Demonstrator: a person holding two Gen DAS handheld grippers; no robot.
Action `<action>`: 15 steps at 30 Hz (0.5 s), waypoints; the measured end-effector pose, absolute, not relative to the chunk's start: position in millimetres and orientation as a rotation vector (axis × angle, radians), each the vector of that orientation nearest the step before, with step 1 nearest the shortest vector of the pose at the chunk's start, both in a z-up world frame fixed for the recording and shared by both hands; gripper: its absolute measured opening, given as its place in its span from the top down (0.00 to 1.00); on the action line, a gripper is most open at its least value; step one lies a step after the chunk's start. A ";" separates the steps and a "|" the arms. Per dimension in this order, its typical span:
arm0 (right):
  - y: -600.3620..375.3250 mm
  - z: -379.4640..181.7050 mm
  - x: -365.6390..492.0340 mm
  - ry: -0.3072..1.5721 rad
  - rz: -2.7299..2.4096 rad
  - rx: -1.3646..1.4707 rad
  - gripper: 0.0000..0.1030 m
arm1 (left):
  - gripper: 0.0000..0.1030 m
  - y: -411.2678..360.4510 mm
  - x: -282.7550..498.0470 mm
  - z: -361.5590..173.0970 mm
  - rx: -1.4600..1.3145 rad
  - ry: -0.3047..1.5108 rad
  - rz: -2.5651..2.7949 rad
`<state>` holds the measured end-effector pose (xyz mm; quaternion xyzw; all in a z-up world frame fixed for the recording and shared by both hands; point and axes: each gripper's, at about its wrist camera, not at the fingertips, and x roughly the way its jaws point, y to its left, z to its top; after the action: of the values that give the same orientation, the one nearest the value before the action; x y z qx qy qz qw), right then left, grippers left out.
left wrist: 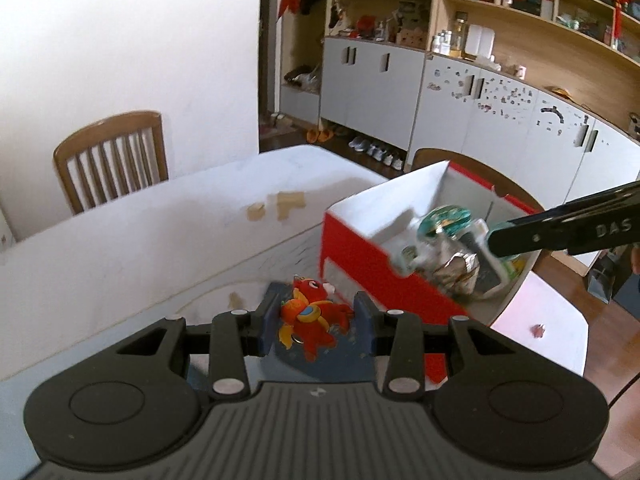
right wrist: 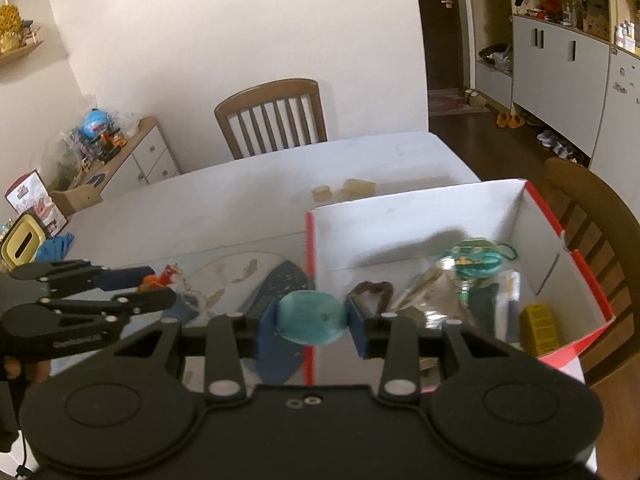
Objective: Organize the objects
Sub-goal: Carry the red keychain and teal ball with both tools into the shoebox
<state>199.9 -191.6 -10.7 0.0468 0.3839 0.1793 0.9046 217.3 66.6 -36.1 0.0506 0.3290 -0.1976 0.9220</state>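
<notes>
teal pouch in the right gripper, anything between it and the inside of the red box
Only the box's near wall. The right gripper is shut on the teal pouch, which sits over the red box at its near left corner edge. The top is open. Past that edge, things already lie on the box floor, such as the green round ornament.

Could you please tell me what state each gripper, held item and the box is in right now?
Left gripper: shut on red dragon toy, lifted.
Right gripper: shut on teal pouch, above box edge.
Red-and-white box: open, partly filled.
Round teal ornament: lying inside box.
</notes>
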 end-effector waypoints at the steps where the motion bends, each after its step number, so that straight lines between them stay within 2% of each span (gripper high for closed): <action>1: -196.9 -10.6 200.2 0.788 0.369 0.095 0.64 | 0.62 60.9 217.6 -34.3 0.109 0.673 -0.406; 15: -280.5 -15.4 213.5 0.759 0.382 0.100 0.64 | 0.62 -43.5 235.3 -26.4 0.162 0.668 -0.433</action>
<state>213.5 -280.5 -15.4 0.0485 0.3678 0.1854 0.9099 235.3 -43.5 -26.4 0.0786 0.3248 -0.2107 0.9187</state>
